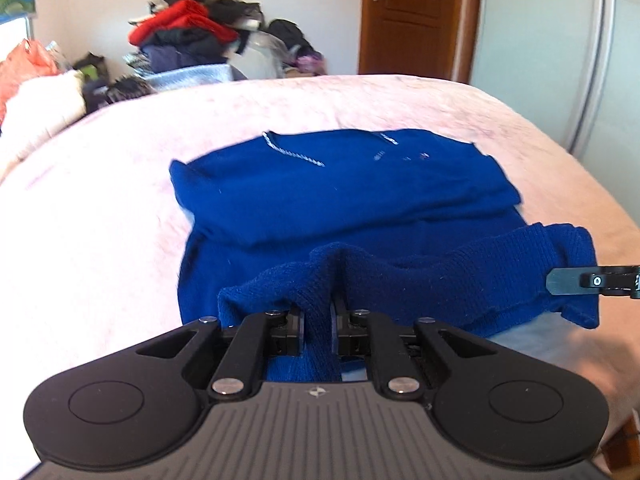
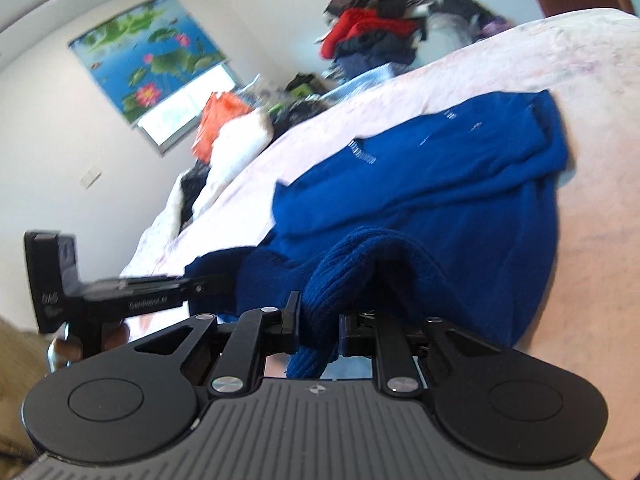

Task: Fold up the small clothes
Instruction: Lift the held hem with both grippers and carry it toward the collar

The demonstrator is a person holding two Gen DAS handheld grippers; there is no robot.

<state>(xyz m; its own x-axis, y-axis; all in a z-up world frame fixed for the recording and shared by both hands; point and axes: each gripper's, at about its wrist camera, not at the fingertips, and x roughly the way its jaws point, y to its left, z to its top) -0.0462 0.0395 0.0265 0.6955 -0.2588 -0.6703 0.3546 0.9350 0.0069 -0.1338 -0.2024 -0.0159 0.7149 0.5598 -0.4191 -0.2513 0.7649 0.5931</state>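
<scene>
A blue knitted sweater (image 1: 340, 196) lies on the pink bedspread (image 1: 100, 200), its sleeves folded across the chest. My left gripper (image 1: 319, 320) is shut on the ribbed bottom hem (image 1: 304, 280) near its left end, and the hem is lifted off the bed. My right gripper (image 2: 319, 330) is shut on the same hem (image 2: 360, 256) further to the right, with knit bunched over its fingers. In the left wrist view the right gripper's fingers (image 1: 568, 282) poke in at the right edge against the raised hem. In the right wrist view the left gripper (image 2: 208, 282) shows side-on at the left.
A heap of red, black and dark clothes (image 1: 188, 32) is piled beyond the far edge of the bed. A wooden door (image 1: 412, 16) and a pale wardrobe (image 1: 560, 60) stand at the back right. White and orange bedding (image 2: 232, 128) lies under the window with a flowered blind (image 2: 148, 60).
</scene>
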